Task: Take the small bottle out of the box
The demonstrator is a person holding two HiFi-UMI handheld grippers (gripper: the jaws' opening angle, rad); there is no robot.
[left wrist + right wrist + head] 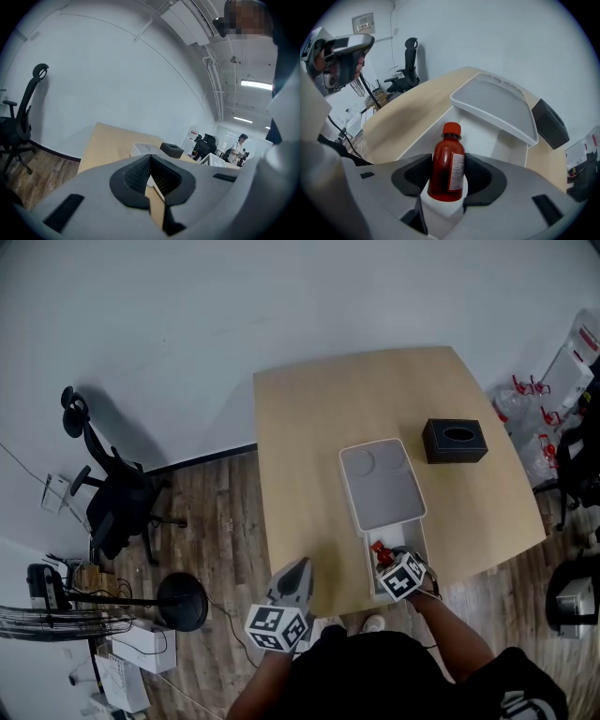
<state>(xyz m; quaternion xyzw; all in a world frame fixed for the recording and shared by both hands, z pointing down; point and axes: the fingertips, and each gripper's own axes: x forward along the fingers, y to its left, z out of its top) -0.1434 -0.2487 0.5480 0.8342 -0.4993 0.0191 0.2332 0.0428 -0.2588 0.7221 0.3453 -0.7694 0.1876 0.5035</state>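
Note:
A small red bottle (447,161) with an orange-red cap and a white label stands upright inside the open white box (487,136), at its near end. My right gripper (447,174) is shut on the bottle's body, a pad pressed against each side. In the head view the bottle (380,552) shows just beyond the right gripper (386,563), in the box (419,538) at the table's near edge. The grey lid (382,486) lies over the box's far part. My left gripper (294,570) hovers at the table's near edge, left of the box, shut and empty, with its tips (150,158) touching.
A black tissue box (455,441) sits on the wooden table (319,418) to the right of the lid. An office chair (117,498) and a round lamp base (183,601) stand on the floor at left. Clutter lines the right side beyond the table.

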